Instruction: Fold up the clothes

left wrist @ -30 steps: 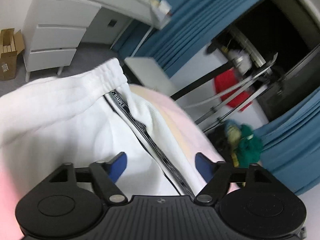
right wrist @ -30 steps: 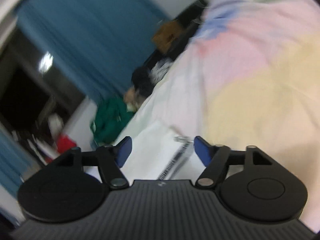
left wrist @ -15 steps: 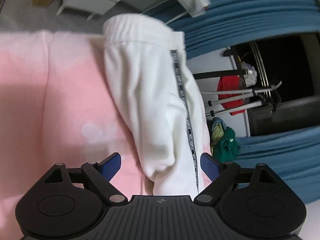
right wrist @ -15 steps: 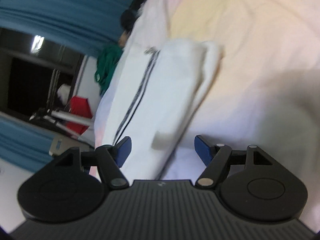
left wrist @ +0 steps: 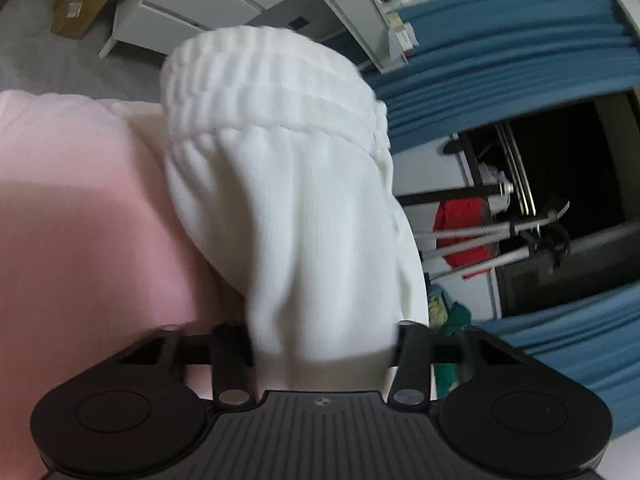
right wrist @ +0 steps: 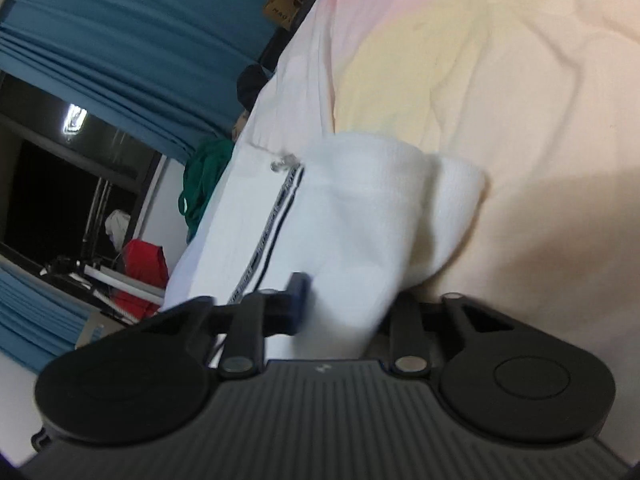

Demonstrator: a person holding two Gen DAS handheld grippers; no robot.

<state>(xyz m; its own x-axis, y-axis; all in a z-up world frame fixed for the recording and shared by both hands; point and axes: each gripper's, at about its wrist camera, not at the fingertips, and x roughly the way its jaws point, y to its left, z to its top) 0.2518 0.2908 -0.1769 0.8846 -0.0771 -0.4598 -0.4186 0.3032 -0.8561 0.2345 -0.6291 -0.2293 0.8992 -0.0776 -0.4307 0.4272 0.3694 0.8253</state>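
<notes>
Your left gripper (left wrist: pixel 324 344) and right gripper (right wrist: pixel 340 308) each straddle bunched white fleece trousers (left wrist: pixel 288 200) on the near pastel bedsheet (right wrist: pixel 520 100); a firm pinch can't be confirmed. They look roughly doubled; flattening and final folds remain.

white ribbed knit trousers (left wrist: pixel 304 208), matt plastic tongs (left wrist: pixel 324 344)

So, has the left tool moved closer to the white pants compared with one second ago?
Yes. The left tool has advanced onto the white pants: their fabric now fills the gap between its fingers, and the elastic waistband looms larger against the white dresser behind.
</notes>
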